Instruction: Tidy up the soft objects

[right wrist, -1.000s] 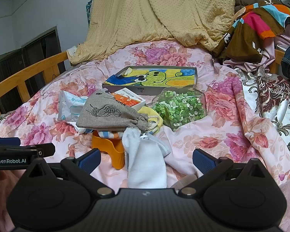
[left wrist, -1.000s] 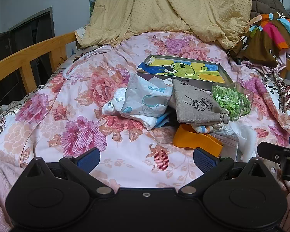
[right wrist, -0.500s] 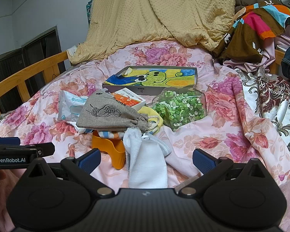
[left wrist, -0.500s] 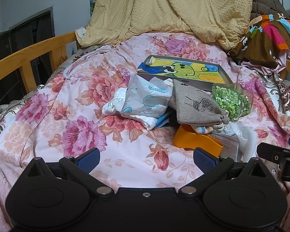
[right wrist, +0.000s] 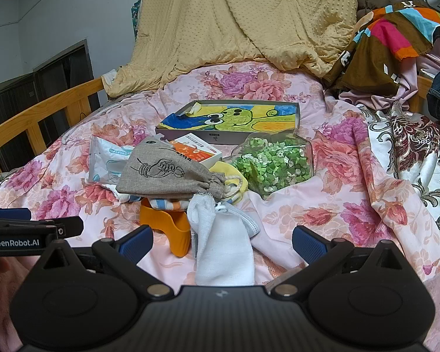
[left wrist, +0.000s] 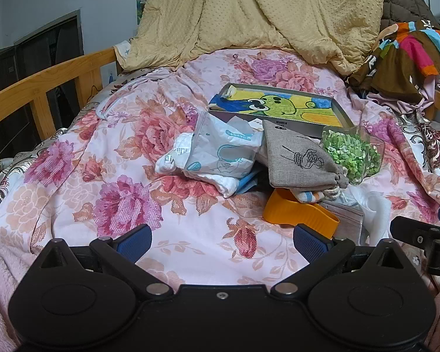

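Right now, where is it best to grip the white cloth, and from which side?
Probably its near end: the white cloth hangs toward the open right gripper, flat and free. Its far end is tucked under the grey pouch beside the orange cup. Come straight in from the front and low.

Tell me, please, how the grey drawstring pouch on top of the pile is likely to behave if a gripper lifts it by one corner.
The grey drawstring pouch looks like woven cloth and sags over the orange holder beneath, so it would probably droop rather than stay flat. It seems light. Its cinched mouth lies against the yellow cloth, so that might shift with it.
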### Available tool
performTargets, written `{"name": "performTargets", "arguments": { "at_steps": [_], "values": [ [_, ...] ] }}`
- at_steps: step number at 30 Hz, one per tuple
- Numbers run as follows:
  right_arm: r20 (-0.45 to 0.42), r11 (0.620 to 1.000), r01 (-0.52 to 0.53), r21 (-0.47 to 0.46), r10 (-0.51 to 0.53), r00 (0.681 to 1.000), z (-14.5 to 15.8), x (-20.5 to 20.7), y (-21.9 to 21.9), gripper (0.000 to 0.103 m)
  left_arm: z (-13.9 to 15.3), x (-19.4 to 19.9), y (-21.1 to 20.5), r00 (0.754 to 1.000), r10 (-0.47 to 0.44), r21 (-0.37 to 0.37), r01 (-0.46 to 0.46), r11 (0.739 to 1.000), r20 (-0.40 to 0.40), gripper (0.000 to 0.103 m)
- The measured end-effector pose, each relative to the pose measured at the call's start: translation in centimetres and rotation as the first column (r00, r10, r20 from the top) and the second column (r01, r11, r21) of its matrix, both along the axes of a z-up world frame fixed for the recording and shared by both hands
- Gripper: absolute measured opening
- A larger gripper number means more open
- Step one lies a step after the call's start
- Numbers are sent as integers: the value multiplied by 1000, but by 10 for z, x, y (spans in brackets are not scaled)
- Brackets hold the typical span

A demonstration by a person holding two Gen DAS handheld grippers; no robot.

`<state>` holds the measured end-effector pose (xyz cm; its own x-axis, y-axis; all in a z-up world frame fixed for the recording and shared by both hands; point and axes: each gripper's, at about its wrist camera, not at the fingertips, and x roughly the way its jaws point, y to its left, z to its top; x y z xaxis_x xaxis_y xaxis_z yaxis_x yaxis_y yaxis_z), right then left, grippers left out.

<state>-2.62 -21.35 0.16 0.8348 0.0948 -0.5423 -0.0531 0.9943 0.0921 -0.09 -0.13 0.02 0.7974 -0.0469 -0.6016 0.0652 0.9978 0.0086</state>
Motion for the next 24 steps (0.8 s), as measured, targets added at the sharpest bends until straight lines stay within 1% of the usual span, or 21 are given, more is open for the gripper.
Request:
{"name": "performTargets", "arguments": {
  "at_steps": [24],
  "values": [
    [0,1000,0,-1,0,1000,0,0,0,103,1,0,2,1000,0,-2,0,1000,0,102]
  ]
}}
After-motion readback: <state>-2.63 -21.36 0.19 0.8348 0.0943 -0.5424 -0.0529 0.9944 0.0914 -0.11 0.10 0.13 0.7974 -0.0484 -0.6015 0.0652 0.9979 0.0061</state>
